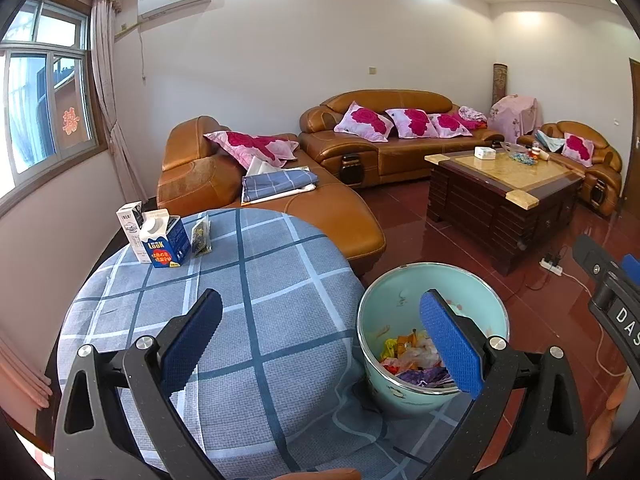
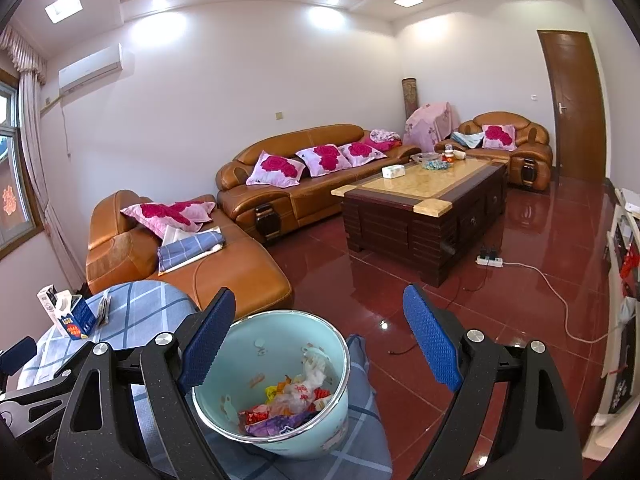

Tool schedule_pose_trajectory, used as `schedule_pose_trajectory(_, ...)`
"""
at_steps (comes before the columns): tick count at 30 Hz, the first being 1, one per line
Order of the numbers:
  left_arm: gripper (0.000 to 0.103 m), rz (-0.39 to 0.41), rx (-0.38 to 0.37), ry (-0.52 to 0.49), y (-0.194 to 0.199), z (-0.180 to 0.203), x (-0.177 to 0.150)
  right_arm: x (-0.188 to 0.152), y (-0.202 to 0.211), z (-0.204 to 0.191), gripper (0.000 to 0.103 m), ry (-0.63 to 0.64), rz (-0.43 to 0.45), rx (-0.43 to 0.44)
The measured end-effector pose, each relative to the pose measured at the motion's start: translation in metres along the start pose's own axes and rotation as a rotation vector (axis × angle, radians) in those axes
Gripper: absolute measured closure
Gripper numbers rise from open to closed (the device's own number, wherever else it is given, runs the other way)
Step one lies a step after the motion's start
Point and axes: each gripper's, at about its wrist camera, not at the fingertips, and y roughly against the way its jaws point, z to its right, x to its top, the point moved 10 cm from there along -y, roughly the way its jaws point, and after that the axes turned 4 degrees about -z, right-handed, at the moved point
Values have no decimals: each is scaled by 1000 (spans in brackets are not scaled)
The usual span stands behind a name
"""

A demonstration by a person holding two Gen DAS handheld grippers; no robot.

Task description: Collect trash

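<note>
A pale green trash bin [image 1: 374, 312] [image 2: 340, 412] holding colourful wrappers [image 1: 412, 356] [image 2: 288, 400] stands beside the round table with a blue checked cloth [image 1: 248, 292] [image 2: 136, 300]. At the table's far left stand a blue-and-white carton [image 1: 164, 244] [image 2: 74, 318], a smaller white carton [image 1: 130, 222] [image 2: 47, 298] and a dark snack wrapper [image 1: 201, 236] [image 2: 104, 309]. My left gripper [image 1: 320, 340] is open and empty above the table's near edge and the bin. My right gripper [image 2: 320, 340] is open and empty over the bin.
Brown leather sofas [image 1: 400, 140] [image 2: 304, 184] with pink cushions line the far wall. A dark wooden coffee table [image 1: 500, 192] [image 2: 424, 216] stands on the red tiled floor [image 2: 520, 300], with a power strip and white cable [image 2: 552, 292] beside it.
</note>
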Motion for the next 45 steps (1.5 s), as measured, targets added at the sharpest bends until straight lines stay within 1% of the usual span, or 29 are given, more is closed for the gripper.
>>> schedule_pose_trajectory(23,6,6,3,-1,3,1,2,1,1,3,18,-1,5,-2)
schedule_pose_trajectory(32,6,2,36,-28,5,4,5,5,1,3,18,-9,6,-6)
schedule_pose_trajectory(35,6,-2,44,-15,4,1,7,4,2,2,18,-7,5,-7)
schedule_pose_trajectory(39,6,-11,-1,-6,3,4,6,4,1,1,18,-10,5,-8)
schedule_pose_trajectory(42,6,-5,-6,-20,4,7,6,4,1,1,18,-10,4,-8)
schedule_pose_trajectory(45,6,-16,-19,-16,2,8,5,4,1,2,18,-8,4,-7)
